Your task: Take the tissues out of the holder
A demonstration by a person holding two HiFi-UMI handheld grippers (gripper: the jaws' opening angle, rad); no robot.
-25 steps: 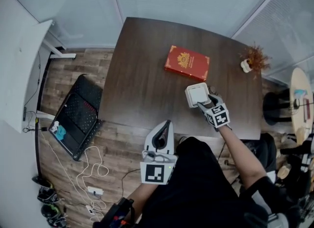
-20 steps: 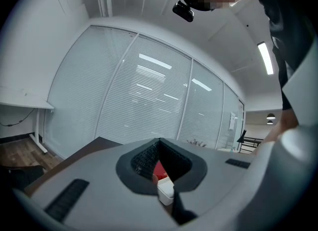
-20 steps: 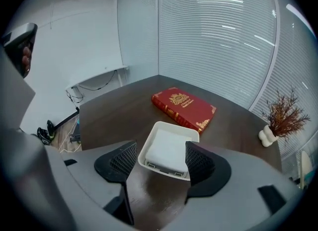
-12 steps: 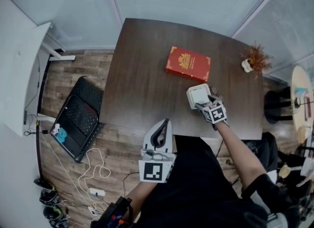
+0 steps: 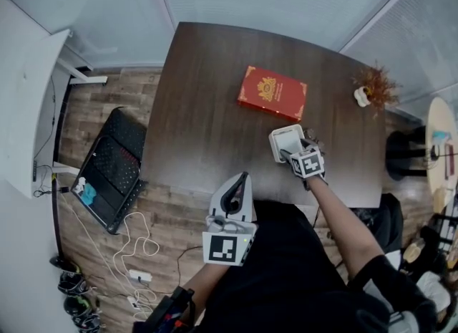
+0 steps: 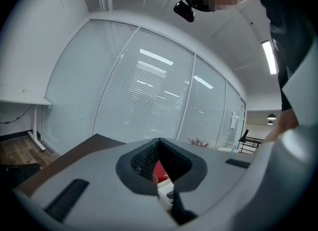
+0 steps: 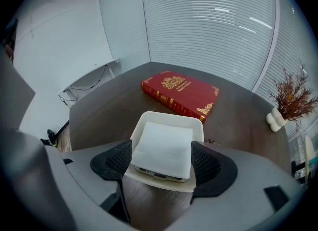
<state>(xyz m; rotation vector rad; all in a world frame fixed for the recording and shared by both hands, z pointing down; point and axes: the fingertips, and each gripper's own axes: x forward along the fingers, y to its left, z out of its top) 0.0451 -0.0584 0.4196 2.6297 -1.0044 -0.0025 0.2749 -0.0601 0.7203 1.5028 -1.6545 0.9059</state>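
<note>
A white tissue holder (image 5: 276, 138) stands on the dark table (image 5: 207, 109) near its front right, with a folded stack of white tissues (image 7: 163, 148) lying in it. My right gripper (image 5: 292, 151) points steeply down over the holder. Its jaws have just been opening, and its dark pads (image 7: 119, 161) now flank the two sides of the stack without visibly pressing on it. The holder's rim (image 7: 171, 120) shows beyond the tissues. My left gripper (image 5: 245, 179) hangs at the table's front edge, jaws together, holding nothing. In the left gripper view the holder (image 6: 165, 191) peeps through the jaw gap.
A red book (image 5: 273, 92) with gold print lies just behind the holder. A small vase of dried twigs (image 5: 368, 88) stands at the table's right rear. A black bag (image 5: 111, 167) and cables lie on the floor at left; a round side table (image 5: 440, 145) stands at right.
My right gripper has come down closer onto the holder, and its jaws have spread around the tissues. The left gripper has barely shifted.
</note>
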